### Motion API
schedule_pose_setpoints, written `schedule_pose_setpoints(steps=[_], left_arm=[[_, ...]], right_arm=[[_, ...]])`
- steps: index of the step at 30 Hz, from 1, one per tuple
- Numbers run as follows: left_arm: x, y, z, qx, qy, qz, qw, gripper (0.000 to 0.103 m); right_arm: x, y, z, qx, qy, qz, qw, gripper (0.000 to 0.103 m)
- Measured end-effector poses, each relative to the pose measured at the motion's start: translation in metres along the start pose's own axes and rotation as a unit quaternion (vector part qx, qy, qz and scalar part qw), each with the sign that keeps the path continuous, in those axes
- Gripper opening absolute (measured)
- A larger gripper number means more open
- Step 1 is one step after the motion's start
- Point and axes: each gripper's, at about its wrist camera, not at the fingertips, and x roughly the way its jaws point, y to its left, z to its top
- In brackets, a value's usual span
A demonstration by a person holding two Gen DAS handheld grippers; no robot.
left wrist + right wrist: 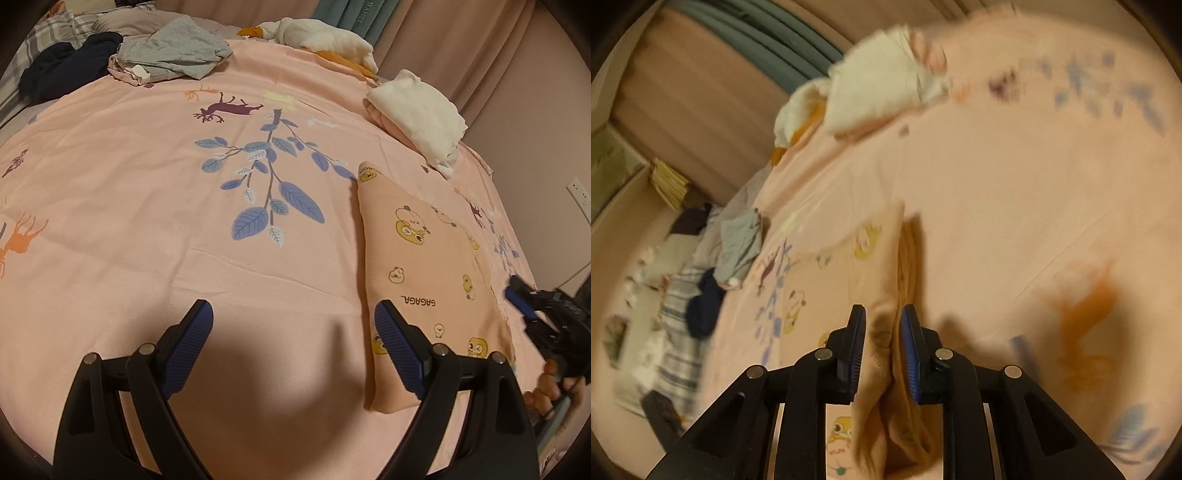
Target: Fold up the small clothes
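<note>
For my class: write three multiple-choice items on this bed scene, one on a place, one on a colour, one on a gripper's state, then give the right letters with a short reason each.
1. Where does the cream folded garment lie?
A. at the bedspread's far right edge
B. under the left gripper
C. on the floor

2. What colour is the cartoon-print garment?
A. navy
B. peach-pink
C. green

3. How does the right gripper stand?
A. wide open over bare sheet
B. out of view
C. shut on a fold of the cartoon-print garment

Answers: 1 A, it sits by the curtain side of the bedspread. 2 B, peach-pink cloth with yellow characters. 3 C, cloth is pinched between its pads, while the left gripper is open.
</note>
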Motion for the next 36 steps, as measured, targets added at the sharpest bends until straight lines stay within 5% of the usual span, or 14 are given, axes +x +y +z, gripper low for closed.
schedule_pose_setpoints(steps=[4,9,15,22,25,28,32,36], left_arm=[[0.004,-0.003,-0.001,-0.001,0.008,-0.004,1.0,0.089],[0.008,-0.01,-0.005,0.009,0.02,-0.005,0.9997,0.089],[0.006,-0.018,-0.009,0.029,0.018,-0.005,0.9994,0.089],[-0.004,-0.023,-0.009,0.018,-0.005,-0.047,0.9987,0.087],[-0.018,-0.039,-0.014,0.061,-0.031,-0.128,0.9895,0.079],[-0.012,-0.053,-0.019,0.07,-0.009,-0.197,0.9779,0.065],[0.024,-0.06,-0.029,0.061,0.063,-0.204,0.975,0.045],[0.034,-0.066,-0.036,0.084,0.064,-0.158,0.9818,0.028]], right_arm=[[-0.017,0.021,-0.004,-0.04,-0.011,0.066,0.997,0.019],[0.002,0.043,-0.014,-0.081,0.042,0.123,0.988,0.019],[0.04,0.019,-0.021,-0.05,0.109,0.002,0.993,0.019],[0.023,0.019,-0.02,-0.049,0.082,-0.025,0.995,0.019],[0.016,0.025,-0.022,-0.064,0.075,-0.01,0.995,0.019],[0.026,0.023,-0.022,-0.058,0.085,-0.008,0.995,0.019],[0.033,0.015,-0.022,-0.032,0.105,-0.016,0.994,0.019],[0.033,0.011,-0.024,-0.029,0.112,-0.01,0.993,0.019]])
